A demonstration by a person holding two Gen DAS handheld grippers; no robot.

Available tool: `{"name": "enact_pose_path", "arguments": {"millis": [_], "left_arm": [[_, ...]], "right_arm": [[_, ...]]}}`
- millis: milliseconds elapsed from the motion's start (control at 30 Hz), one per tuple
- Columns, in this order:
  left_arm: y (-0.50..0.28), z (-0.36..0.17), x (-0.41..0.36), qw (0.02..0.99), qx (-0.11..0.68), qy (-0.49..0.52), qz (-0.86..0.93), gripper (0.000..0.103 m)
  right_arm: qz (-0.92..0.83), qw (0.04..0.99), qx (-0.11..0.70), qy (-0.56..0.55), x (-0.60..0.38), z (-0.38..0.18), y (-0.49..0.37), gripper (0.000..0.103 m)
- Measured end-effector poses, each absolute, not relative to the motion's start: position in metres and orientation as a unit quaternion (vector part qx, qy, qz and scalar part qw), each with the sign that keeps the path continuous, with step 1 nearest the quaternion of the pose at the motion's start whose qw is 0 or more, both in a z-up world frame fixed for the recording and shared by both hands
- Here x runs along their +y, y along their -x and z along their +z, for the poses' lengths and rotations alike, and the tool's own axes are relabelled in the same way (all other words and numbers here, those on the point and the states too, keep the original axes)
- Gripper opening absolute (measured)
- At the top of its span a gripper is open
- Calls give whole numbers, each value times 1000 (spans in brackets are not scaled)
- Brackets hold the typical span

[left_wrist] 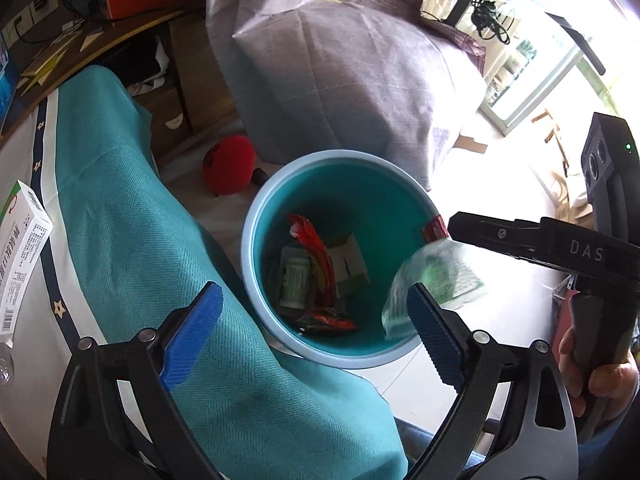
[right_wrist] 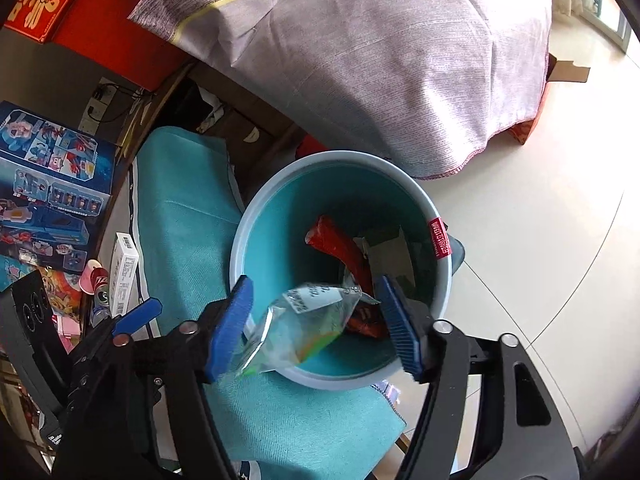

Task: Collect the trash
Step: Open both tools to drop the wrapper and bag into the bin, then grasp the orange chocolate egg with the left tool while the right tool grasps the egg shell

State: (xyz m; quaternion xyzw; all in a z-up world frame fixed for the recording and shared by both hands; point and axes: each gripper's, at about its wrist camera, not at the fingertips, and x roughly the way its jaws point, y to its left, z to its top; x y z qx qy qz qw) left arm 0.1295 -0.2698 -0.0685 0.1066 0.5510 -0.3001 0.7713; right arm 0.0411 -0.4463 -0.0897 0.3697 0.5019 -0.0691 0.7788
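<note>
A teal trash bin (left_wrist: 256, 216) (right_wrist: 240, 220) stands on the floor beside a table under a teal cloth. Inside lie red wrappers (left_wrist: 316, 252) (right_wrist: 336, 240), a small carton (left_wrist: 348, 260) and a green-labelled packet (left_wrist: 294, 280). My right gripper (right_wrist: 316, 320) is open above the bin; a clear plastic bag (right_wrist: 304, 320) sits loose between its fingers, over the near rim. The same bag (left_wrist: 432, 280) looks blurred below the right gripper (left_wrist: 452, 224) in the left wrist view. My left gripper (left_wrist: 316, 332) is open and empty above the bin's near edge.
A white medicine box (left_wrist: 20, 256) (right_wrist: 124, 272) lies on the teal cloth (left_wrist: 132, 240) (right_wrist: 184, 240). A large grey sack (left_wrist: 340, 80) (right_wrist: 380, 60) stands behind the bin. A red ball (left_wrist: 228, 164) lies on the floor. Toy boxes (right_wrist: 48, 184) are at the left.
</note>
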Motion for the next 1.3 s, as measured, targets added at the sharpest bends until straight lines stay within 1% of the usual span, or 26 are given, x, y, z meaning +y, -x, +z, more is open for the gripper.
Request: {"name": "enact_pose_path", "arguments": {"millis": [133, 400, 600, 633, 733, 833, 1033, 1300], "left_arm": [[-126, -68, -263, 770, 554, -105, -300, 94], [-119, -60, -239, 776, 550, -94, -294, 95], [-111, -52, -213, 785, 544, -79, -285, 96], [-109, -51, -207, 787, 543, -76, -282, 96], [-102, -46, -185, 793, 540, -68, -273, 96], [-92, -43, -157, 800, 538, -58, -260, 98], [-74, -36, -88, 817, 532, -29, -220, 98], [-44, -30, 20, 840, 521, 17, -154, 99]], "right_arm": [[-77, 776, 505, -370, -445, -87, -40, 76], [-82, 774, 511, -366, -433, -80, -35, 78], [-74, 777, 517, -351, -408, -69, -33, 81], [-72, 778, 518, -348, -403, -68, -33, 84], [-66, 782, 524, -330, -382, -64, -33, 86], [-52, 783, 539, -305, -353, -65, -36, 87], [-6, 789, 562, -246, -283, -64, -43, 87], [60, 780, 591, -195, -195, -65, -49, 87]]}}
